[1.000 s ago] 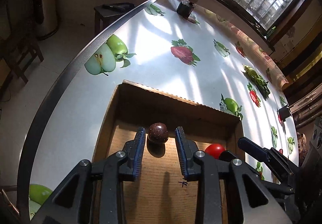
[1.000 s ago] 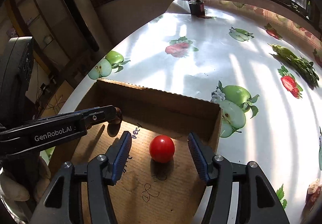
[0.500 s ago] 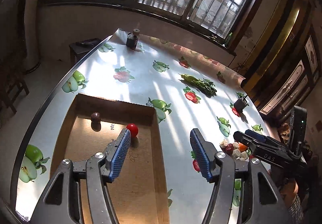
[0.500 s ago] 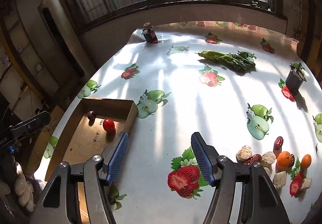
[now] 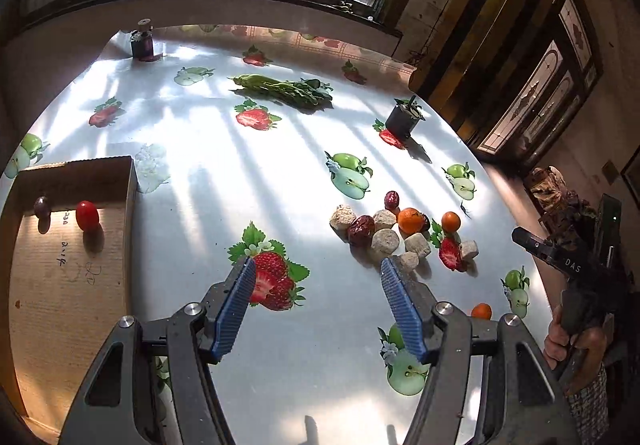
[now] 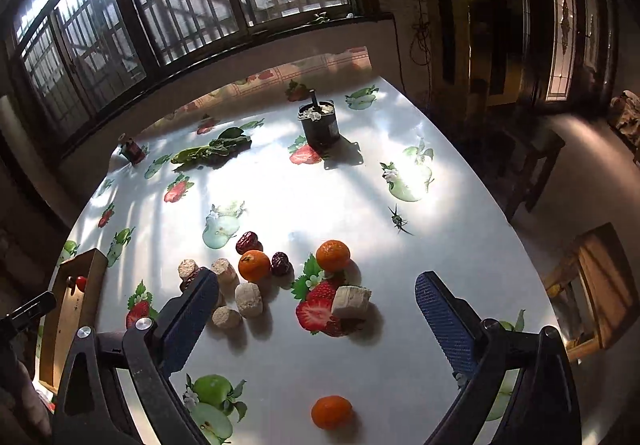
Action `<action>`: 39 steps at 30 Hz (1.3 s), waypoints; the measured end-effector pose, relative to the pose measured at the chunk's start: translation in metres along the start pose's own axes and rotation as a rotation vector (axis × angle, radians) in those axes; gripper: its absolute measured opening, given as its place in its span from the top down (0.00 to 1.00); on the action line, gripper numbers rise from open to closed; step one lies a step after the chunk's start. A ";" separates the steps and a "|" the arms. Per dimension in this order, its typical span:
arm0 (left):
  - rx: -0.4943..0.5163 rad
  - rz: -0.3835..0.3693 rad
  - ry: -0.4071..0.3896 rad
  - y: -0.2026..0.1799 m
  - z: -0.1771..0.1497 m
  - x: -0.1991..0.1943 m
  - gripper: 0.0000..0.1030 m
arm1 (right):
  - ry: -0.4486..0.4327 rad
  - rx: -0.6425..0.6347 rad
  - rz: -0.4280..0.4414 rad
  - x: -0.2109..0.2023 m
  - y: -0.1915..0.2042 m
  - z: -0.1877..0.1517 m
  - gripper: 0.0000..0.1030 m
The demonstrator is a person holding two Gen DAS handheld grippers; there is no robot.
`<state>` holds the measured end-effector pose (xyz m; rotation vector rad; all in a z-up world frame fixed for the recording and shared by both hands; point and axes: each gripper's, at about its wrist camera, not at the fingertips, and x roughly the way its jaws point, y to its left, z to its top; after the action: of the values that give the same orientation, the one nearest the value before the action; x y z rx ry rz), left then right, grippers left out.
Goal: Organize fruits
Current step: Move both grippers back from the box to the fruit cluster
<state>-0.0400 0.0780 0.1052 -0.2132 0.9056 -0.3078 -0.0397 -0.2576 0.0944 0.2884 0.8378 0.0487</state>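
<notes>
Reaching for the next fruit appeared to be the step in hand: both tools were empty, the left gripper with jaws opening over bare tablecloth, the right gripper opening wide above the fruit pile. A tomato and a dark fruit lay in the cardboard box. Next probably came closing on one orange. "DAS" was readable on the right tool; the box's scribble was not.

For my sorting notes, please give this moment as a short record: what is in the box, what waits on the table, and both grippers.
box contents: red tomato, dark fruit in cardboard box
table pile: oranges, red dates, beige chunks
lone orange: nearest right gripper
left gripper: opening, empty
right gripper: opening, empty
</notes>
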 end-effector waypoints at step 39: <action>-0.167 0.015 0.088 0.055 -0.021 0.051 0.38 | 0.183 -0.218 0.400 0.067 0.108 -0.016 0.29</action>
<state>-0.0179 0.1111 0.0382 -0.3489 1.0204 -0.2290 0.0011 -0.1403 0.0653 0.2441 0.9372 0.5435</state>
